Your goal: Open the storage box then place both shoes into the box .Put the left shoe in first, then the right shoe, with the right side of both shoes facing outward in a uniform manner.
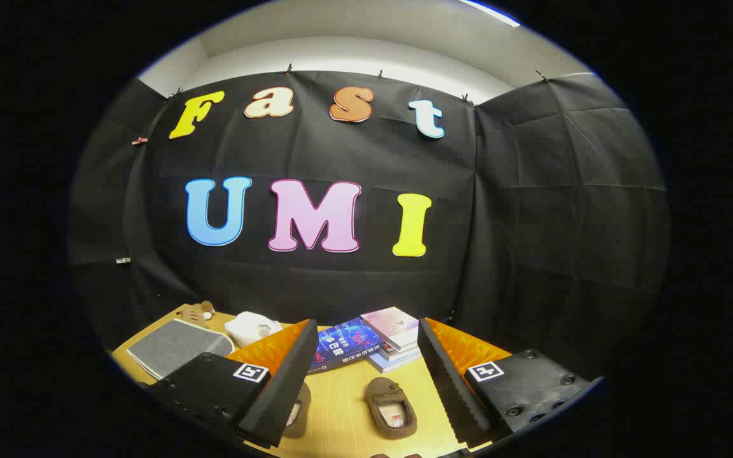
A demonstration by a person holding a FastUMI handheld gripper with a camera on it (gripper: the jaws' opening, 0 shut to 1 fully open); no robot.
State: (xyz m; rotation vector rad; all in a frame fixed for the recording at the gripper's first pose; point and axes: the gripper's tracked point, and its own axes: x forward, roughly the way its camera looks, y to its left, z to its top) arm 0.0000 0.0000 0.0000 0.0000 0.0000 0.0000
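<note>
Far left on the tabletop [341, 407] there's a grey box [175, 346] lying flat and closed, and just behind it a small brown toy [196, 312] near the wall. Next along, a crumpled white cloth [251, 327] sits beside the box, just beyond the left finger. Now the gripper [366, 381]: it hovers over the wood with its fingers spread wide apart, gripping nothing. Tucked against the inner side of the left finger is one brown shoe [296, 410], mostly hidden, only a sliver of it showing. Moving right, the second shoe [392, 407], a brown moccasin, lies in the open gap between the fingers, touching neither, its opening facing up. Beyond the shoes, ahead of the fingertips, a blue book [344, 343] lies flat, and to its right a short stack of books [395, 337] with a pale pink cover on top sits close to the right finger's tip.
</note>
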